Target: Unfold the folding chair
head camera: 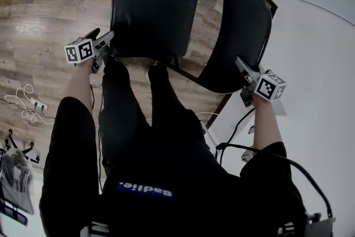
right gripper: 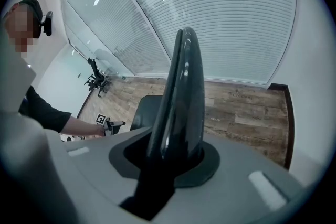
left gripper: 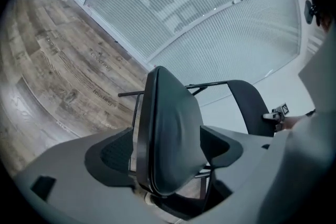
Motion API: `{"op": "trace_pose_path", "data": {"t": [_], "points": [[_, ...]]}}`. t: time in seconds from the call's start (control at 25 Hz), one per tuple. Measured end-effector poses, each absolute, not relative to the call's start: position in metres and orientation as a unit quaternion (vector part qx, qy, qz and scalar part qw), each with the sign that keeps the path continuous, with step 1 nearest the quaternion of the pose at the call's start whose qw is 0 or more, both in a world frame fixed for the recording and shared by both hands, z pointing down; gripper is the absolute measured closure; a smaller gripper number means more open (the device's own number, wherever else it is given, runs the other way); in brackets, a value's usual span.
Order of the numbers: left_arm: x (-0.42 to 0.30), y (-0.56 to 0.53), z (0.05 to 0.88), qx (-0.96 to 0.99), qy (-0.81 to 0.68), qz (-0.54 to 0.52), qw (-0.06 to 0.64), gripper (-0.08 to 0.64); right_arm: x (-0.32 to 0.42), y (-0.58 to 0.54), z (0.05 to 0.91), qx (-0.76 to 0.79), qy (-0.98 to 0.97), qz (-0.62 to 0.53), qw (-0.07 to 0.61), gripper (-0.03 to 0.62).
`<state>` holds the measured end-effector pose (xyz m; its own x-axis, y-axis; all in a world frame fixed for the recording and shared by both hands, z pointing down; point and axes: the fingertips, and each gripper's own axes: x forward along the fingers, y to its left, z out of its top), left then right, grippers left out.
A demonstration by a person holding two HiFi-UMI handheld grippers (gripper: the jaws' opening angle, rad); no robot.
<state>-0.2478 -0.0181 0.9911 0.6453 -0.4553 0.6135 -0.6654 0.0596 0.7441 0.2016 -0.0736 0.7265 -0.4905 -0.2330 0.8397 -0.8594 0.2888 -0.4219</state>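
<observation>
1 folding chair (head camera: 152,16): left tool (head camera: 106,46) spread around seat (left gripper: 170,134), right tool (head camera: 243,72) pinching backrest (right gripper: 181,97); 1 white cable (head camera: 22,98) left of it.

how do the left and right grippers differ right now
The left gripper stands wide open around the seat edge, apparently not pinching it; the right gripper is clamped on the backrest. In the head view, the left one sits upper left and the right one lower right. Both straddle a black padded edge.

Head view: steeply down over chair (head camera: 152,14). Left tongs (head camera: 109,44) view, right tongs (head camera: 241,66) view: close, facing each other across it.
</observation>
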Motion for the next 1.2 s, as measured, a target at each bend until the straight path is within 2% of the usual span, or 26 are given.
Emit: {"op": "trace_pose_path", "data": {"t": [0.2,0.52,0.68,0.76,1.08,1.2], "points": [[-0.219,0.040,0.924,0.689,-0.372,0.143,0.605,0.179,0.204,-0.068,0.721,0.377,-0.725,0.463,0.343,0.505],[-0.157,0.051,0.785,0.742,-0.315,0.171,0.566,0.179,0.208,-0.068,0.711,0.387,-0.718,0.452,0.360,0.499],[-0.134,0.048,0.721,0.768,-0.311,0.158,0.537,0.180,0.222,-0.067,0.699,0.422,-0.710,0.413,0.384,0.404],[-0.134,0.045,0.690,0.779,-0.317,0.143,0.522,0.180,0.226,-0.064,0.688,0.436,-0.710,0.389,0.392,0.384],[-0.118,0.035,0.563,0.828,-0.339,0.052,0.444,0.189,0.242,-0.042,0.604,0.494,-0.737,0.315,0.337,0.380],[-0.109,0.031,0.524,0.848,-0.336,0.033,0.409,0.261,0.231,-0.028,0.569,0.495,-0.759,0.292,0.308,0.388]]}}
